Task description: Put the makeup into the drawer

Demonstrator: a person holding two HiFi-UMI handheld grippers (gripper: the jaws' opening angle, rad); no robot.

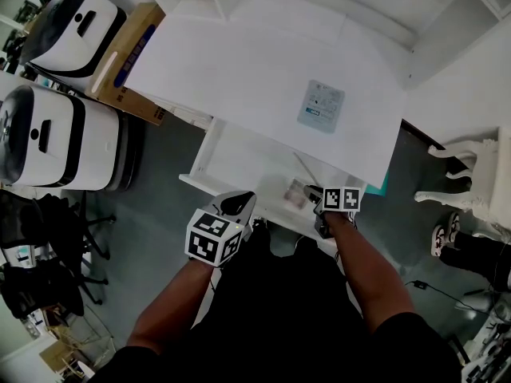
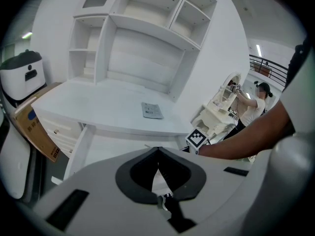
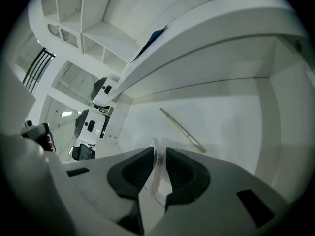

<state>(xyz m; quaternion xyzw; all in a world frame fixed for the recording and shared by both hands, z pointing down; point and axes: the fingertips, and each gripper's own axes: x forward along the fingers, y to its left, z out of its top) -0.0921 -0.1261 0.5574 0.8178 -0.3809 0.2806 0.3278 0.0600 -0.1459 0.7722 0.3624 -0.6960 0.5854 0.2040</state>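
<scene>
The white desk's drawer (image 1: 247,162) stands pulled open below the desktop. My right gripper (image 1: 313,196) reaches into the drawer at its right front, shut on a thin clear makeup packet (image 3: 157,173) that stands edgewise between the pads. The right gripper view shows the same gripper (image 3: 158,156) just above the drawer floor (image 3: 221,117). The packet (image 1: 297,191) also shows in the head view. A slim makeup pencil (image 3: 182,130) lies loose on the drawer floor beyond it. My left gripper (image 1: 239,204) hovers at the drawer's front edge; its tips (image 2: 158,154) meet with nothing between them.
A leaflet (image 1: 321,106) lies on the desktop under the hutch shelves (image 2: 147,14). White machines (image 1: 72,30) and a cardboard box (image 1: 128,54) stand left of the desk. An ornate white chair (image 1: 471,174) is at the right. A person (image 2: 253,104) stands far behind.
</scene>
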